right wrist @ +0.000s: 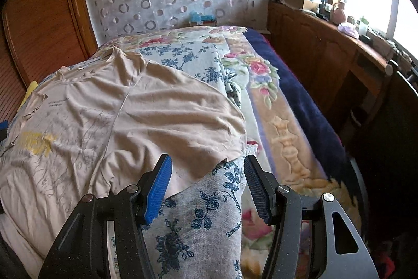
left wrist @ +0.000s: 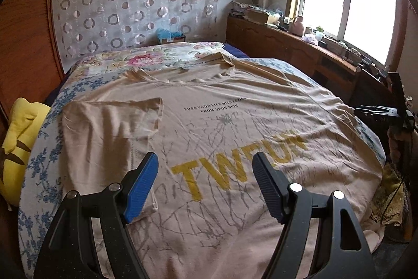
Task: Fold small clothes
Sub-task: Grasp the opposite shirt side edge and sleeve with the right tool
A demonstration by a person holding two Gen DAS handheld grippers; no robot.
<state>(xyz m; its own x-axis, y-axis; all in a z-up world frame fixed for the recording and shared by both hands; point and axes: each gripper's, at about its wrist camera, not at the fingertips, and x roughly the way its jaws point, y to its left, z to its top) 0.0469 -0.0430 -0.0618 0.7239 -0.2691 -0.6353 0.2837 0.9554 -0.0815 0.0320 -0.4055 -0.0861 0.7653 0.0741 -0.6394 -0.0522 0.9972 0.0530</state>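
A beige T-shirt [left wrist: 235,101] with yellow letters and grey line print lies spread face up on the bed. Its left sleeve [left wrist: 109,122] is folded inward over the chest. My left gripper [left wrist: 205,161] hovers open over the shirt's lower front, nothing between its blue and black pads. In the right wrist view the same T-shirt [right wrist: 78,122] lies to the left, with its right sleeve [right wrist: 183,117] spread out flat. My right gripper [right wrist: 207,164] stands open just before that sleeve's hem corner, above the blue-flowered cloth [right wrist: 209,213]. Its pads touch nothing.
The bed carries a blue-flowered towel [left wrist: 39,174] and a flowered blanket [right wrist: 274,122]. A yellow plush toy [left wrist: 18,148] lies at the left edge. A wooden headboard shelf [left wrist: 300,43] with clutter runs under the window on the right. A wooden cupboard [right wrist: 39,17] stands at the left.
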